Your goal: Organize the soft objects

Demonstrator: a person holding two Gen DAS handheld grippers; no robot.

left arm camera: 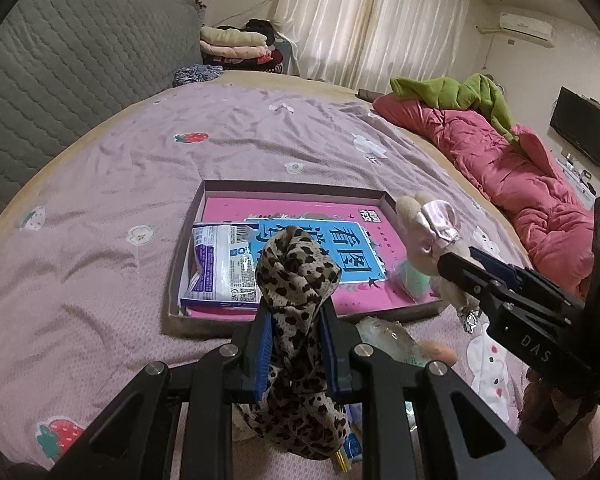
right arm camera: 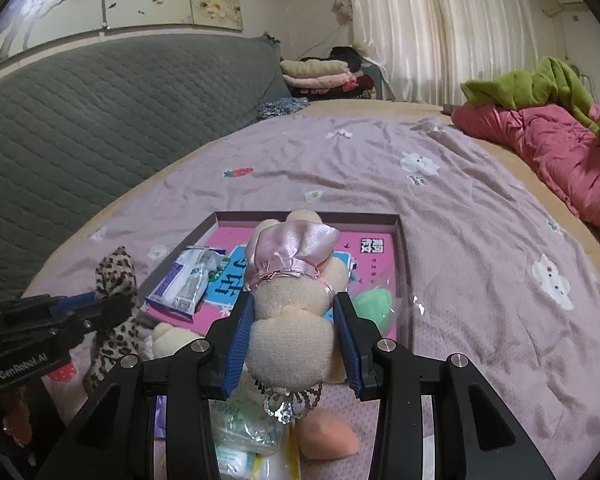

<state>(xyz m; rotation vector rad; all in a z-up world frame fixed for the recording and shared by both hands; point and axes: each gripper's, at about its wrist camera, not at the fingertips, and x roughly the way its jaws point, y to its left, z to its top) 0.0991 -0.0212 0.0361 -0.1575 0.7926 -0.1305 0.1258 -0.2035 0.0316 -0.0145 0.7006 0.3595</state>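
My left gripper (left arm camera: 296, 322) is shut on a leopard-print cloth (left arm camera: 296, 276), held above the near edge of a shallow box (left arm camera: 292, 189) with a pink and blue printed bottom. The cloth also shows in the right wrist view (right arm camera: 114, 276). My right gripper (right arm camera: 294, 312) is shut on a beige plush doll in a pink satin dress (right arm camera: 292, 304), held over the box (right arm camera: 308, 216); the doll also shows in the left wrist view (left arm camera: 430, 232). In the box lie a white and blue tissue pack (left arm camera: 222, 264) and a green soft item in clear wrap (left arm camera: 412, 280).
The box sits on a pink bedspread (left arm camera: 140, 160). Near me lie wrapped packs (right arm camera: 248, 436), an orange-pink soft piece (right arm camera: 328, 440) and another beige plush (right arm camera: 168, 340). A red quilt with a green garment (left arm camera: 500, 152) lies right. A grey headboard (left arm camera: 60, 80) stands left.
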